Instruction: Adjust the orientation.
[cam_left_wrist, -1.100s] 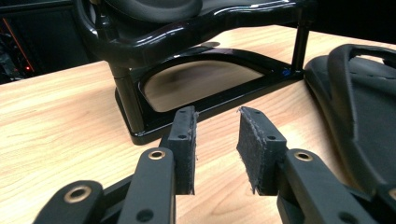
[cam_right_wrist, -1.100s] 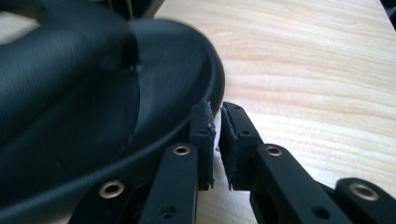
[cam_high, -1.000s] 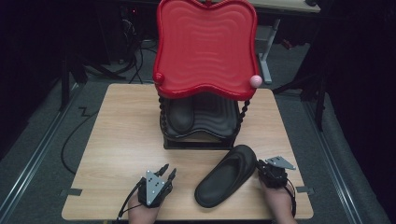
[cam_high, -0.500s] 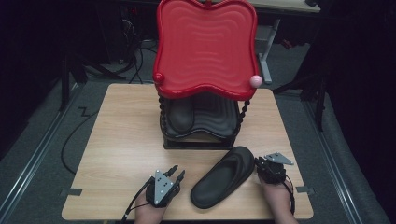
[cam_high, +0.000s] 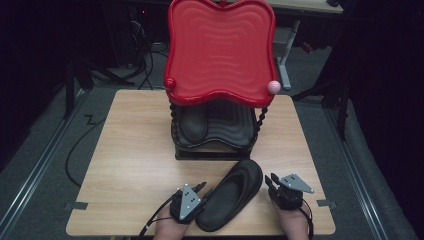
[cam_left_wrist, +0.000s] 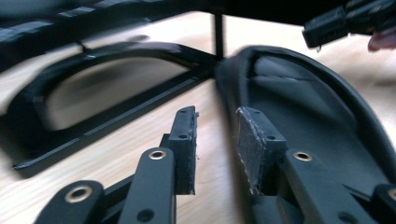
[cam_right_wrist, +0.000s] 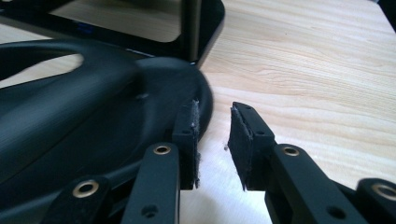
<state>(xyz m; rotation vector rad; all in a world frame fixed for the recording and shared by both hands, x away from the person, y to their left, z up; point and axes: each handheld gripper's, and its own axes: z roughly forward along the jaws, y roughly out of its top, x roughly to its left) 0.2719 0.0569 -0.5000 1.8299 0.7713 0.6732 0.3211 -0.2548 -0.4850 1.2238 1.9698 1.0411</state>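
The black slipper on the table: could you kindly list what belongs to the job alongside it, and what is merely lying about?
In the job:
- black slipper
- shoe rack, second slipper inside
- left claw
- right claw

Lying about:
- floor cables
- tape marks

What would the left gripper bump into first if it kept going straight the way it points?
Probably the black slipper: the left gripper has its jaws at the slipper's rim, one jaw over the sole. The black rack's base lies farther on; depth is hard to judge.
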